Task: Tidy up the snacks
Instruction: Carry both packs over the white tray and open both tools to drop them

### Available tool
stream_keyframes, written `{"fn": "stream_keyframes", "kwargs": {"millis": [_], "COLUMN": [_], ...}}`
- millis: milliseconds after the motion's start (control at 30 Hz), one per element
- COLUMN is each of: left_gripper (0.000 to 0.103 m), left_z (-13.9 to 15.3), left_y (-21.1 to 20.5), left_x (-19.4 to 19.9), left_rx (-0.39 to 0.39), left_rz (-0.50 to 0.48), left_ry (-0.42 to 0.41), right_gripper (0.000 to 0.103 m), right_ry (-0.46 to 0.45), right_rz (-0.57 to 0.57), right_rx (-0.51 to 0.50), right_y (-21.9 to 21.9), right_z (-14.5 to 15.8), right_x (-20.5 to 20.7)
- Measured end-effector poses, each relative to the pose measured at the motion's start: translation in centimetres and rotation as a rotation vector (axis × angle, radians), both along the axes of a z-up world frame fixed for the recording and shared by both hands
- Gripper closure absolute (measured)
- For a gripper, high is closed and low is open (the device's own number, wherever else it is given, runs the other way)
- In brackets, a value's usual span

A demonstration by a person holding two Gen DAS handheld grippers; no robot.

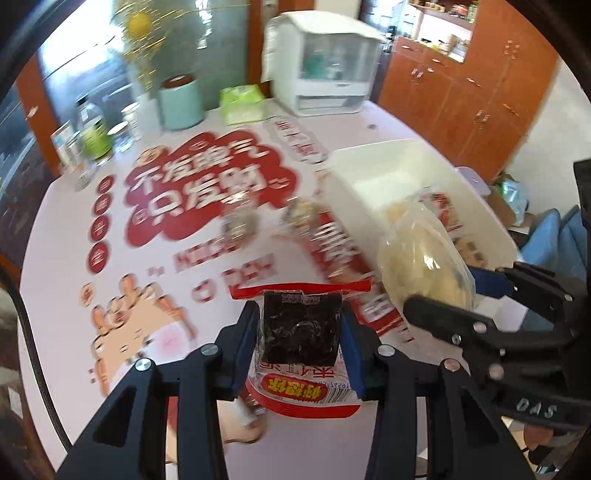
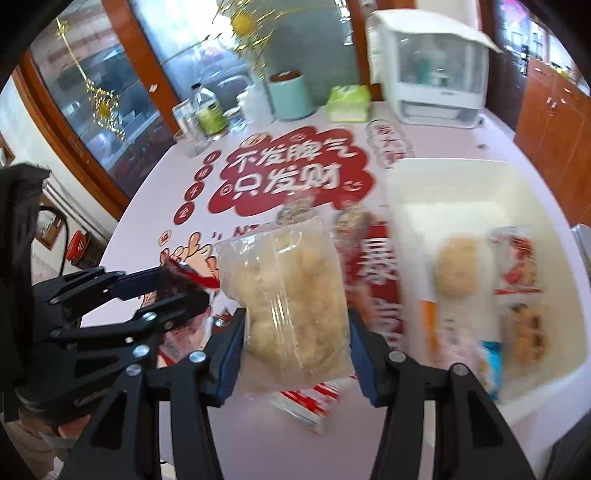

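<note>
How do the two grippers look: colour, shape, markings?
Both the left gripper and the right gripper are black linkage frames with triangular cut-outs and silver rivets. Blue pads line the jaws. Raised letters "DAS" mark the right one's side.

My two views are bright with daylight, strongest from the shelf [image 1: 441, 29] at upper right. Motion blur smears the table [image 1: 207, 199] print and the white bin [image 2: 480, 229], while my grippers stay sharp. The fisheye bends the edges into dark corners.
</note>
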State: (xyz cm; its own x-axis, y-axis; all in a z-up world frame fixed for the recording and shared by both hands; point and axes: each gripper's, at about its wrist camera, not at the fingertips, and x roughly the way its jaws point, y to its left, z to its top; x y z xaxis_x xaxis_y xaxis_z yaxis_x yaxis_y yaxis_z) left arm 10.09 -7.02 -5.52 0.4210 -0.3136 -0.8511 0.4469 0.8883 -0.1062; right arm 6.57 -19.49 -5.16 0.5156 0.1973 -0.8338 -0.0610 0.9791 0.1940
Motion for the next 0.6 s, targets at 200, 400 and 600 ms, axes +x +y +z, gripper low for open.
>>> {"fn": "stream_keyframes", "kwargs": {"millis": [200,400,600], "left_gripper": [0.062,0.062,0.062], "left_z": [2.4,3.8,4.2], "left_y": [-7.4,-13.9,-18.2], "left_x": [0.1,1.5,3.0], "left_rx": [-0.033,-0.047,-0.027], "left_rz": [-0.050,-0.049,-0.031], "left_ry": [-0.035,-0.051,-0.081], "right_gripper": [0.050,0.050,0.050], "right_ry": [-0.042,-0.058,-0.055], "right_rz": [-0.077,-0.142,-0.174], "right_rx": [-0.008,-0.014,-0.016], "right_y": [-6.7,-12.9,-17.2], "right_z": [2.4,3.2,3.2], "right_x": [-2.3,-2.8,-1.9]}}
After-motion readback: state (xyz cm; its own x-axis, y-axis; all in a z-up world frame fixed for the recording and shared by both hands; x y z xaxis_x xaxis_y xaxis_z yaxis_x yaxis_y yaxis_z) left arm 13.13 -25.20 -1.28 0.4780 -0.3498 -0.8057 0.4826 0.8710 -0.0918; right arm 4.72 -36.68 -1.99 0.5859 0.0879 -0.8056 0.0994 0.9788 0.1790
